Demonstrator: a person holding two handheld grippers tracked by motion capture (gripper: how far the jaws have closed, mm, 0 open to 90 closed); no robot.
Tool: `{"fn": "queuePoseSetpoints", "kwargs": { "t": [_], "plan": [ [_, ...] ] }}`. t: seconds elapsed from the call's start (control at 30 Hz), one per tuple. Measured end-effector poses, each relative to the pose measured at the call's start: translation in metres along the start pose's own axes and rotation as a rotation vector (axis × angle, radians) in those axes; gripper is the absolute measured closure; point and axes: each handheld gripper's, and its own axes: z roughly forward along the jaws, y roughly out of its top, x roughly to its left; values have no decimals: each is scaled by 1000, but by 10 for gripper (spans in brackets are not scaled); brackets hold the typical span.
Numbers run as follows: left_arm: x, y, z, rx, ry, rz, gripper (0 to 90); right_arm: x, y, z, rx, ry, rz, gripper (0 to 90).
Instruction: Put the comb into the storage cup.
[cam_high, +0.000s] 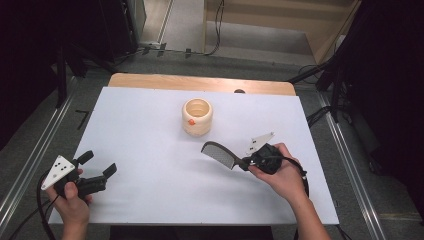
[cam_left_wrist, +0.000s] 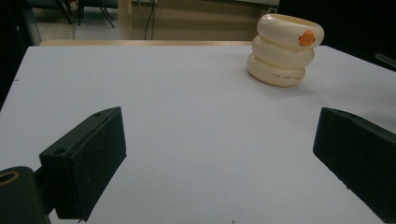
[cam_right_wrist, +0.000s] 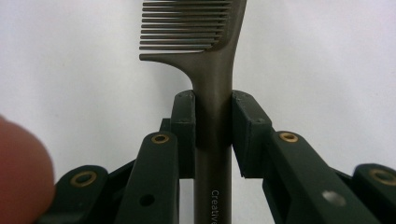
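Note:
A dark grey comb (cam_high: 220, 154) hangs a little above the white table, its toothed head pointing left toward the table's middle. My right gripper (cam_high: 248, 162) is shut on the comb's handle (cam_right_wrist: 214, 135), with both pads pressed against its sides and the teeth ahead of the jaws. A cream ribbed cup (cam_high: 197, 116) with an orange duck mark stands upright behind the comb; the same cream cup (cam_left_wrist: 285, 49) appears far right in the left gripper view. My left gripper (cam_high: 97, 164) rests at the front left of the table, jaws wide open with nothing between them.
The white table sheet (cam_high: 150, 150) covers a wooden top whose far edge (cam_high: 200, 82) is bare. Metal rails and cables run along the floor on both sides. Wide bare sheet lies between the two grippers.

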Motion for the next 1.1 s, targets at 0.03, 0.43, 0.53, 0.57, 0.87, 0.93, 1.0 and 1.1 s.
{"fn": "queuePoseSetpoints", "kwargs": {
  "t": [0.03, 0.43, 0.53, 0.57, 0.87, 0.93, 1.0, 1.1],
  "plan": [
    [0, 0, 0, -1, -2, 2, 23, 0, -2, -2, -21, -1, 7, 710],
    [-1, 3, 0, 1, -1, 7, 23, 2, 1, -11, -170, -5, 42, 710],
    [-2, 4, 0, 3, 0, 13, 23, 3, 0, -11, -190, -6, 44, 710],
    [-2, 4, 1, -3, -3, 5, 23, 4, -2, -10, -213, -3, 52, 710],
    [-21, 13, 7, -3, -45, 32, 23, 4, -13, -9, -302, 6, 81, 710],
    [-27, 16, 9, -3, -54, 38, 23, 4, -14, -10, -314, 12, 89, 710],
    [-32, 18, 10, 1, -66, 46, 23, 5, -16, -9, -325, 15, 94, 710],
    [-41, 19, 13, 3, -77, 58, 23, 6, -18, -9, -344, 21, 102, 710]
  ]
}}
